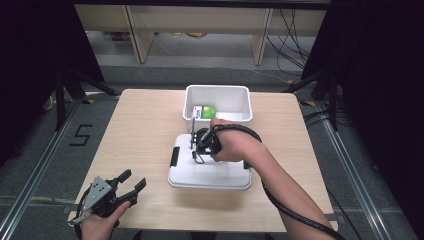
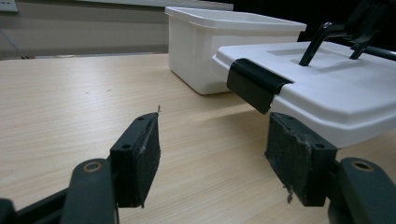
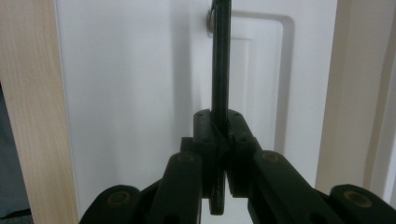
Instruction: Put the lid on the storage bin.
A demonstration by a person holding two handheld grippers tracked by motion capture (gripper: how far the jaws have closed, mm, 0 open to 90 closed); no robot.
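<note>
We have the right claw [image 1: 200,145] clamped shut on the thin black handle [image 3: 220,60] of the white lid [image 1: 210,172], which sits on the worktop [image 1: 140,130] just in front of the open white box [image 1: 217,92]. In the right gripper view the handle stands upright, pinched edge-on between the two pads. Inside the box lies a green thing [image 1: 207,111] with a label; we cannot tell what it is. Our left claw [image 1: 131,187] rests near the front left corner of the worktop, jaws spread wide with nothing between them, facing the lid's black side clip [image 2: 256,84].

We judge the job to be carrying the lid onto the box. The main risk is the handle itself: it is narrow and hinged, so the lid may swing or tilt under it once it leaves the worktop, and a tilted lid could knock the box's near rim or push the box away. The pinch is on a slim edge, so a twist of our wrist could let it slip. Should the lid land crooked, the clips would not line up.
</note>
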